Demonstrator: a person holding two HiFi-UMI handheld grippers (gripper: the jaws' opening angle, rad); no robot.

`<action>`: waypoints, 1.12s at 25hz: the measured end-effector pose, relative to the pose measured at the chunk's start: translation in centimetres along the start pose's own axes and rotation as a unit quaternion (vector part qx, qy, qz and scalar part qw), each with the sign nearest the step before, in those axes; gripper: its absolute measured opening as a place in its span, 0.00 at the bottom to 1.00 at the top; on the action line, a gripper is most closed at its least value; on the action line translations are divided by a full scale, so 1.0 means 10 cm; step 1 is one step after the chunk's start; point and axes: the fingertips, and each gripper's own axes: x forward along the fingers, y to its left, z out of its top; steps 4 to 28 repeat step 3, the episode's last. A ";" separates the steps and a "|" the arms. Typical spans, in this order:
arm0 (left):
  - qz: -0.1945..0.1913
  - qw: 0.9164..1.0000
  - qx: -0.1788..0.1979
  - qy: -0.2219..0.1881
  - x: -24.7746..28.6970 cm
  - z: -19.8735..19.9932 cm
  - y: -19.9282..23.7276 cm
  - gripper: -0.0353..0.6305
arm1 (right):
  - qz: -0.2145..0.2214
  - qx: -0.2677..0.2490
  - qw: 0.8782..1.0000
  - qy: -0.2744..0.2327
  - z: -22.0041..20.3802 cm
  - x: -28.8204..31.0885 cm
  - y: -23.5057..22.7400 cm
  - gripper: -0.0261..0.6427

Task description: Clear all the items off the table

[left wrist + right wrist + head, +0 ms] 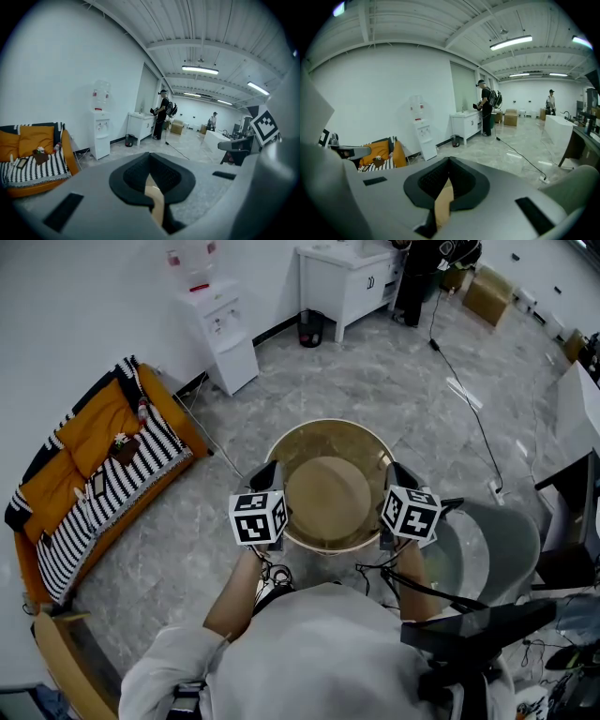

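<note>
Grippers, two. Left gripper (269,479): jaws clamped on the left rim of the round tan basin (328,498); the left gripper view shows a thin tan strip of that rim pinched between the pads. Right gripper (398,476): likewise closed on the opposite rim. Basin: hangs between the two in front of the person's chest, above the grey floor (375,381). It appears empty. No worktop in view.

Step in hand, as judged: carrying the basin away. Handling note: keep both grips firm and level with each other and move the two hands as one, so the rim neither twists nor slips from a pad.

Surroundings: floor ahead open. Sofa (94,474) with orange cushions well off to the left. Water dispenser (220,329) and white cabinet (347,277) against the far wall. Grey chair (502,540) just beside the right gripper, the tightest edge. Cable (469,399) trails across the floor ahead and to the right, a likely trip hazard.
</note>
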 end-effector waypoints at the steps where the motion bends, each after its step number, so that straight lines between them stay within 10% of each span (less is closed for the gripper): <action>1: 0.000 1.000 -0.001 0.001 0.00 -0.01 0.00 0.06 | 0.000 0.000 1.000 0.000 0.00 0.00 0.00 0.07; 28: 0.001 1.000 -0.002 0.003 0.01 -0.03 0.01 0.06 | 0.000 0.000 1.000 0.001 -0.01 0.00 0.00 0.07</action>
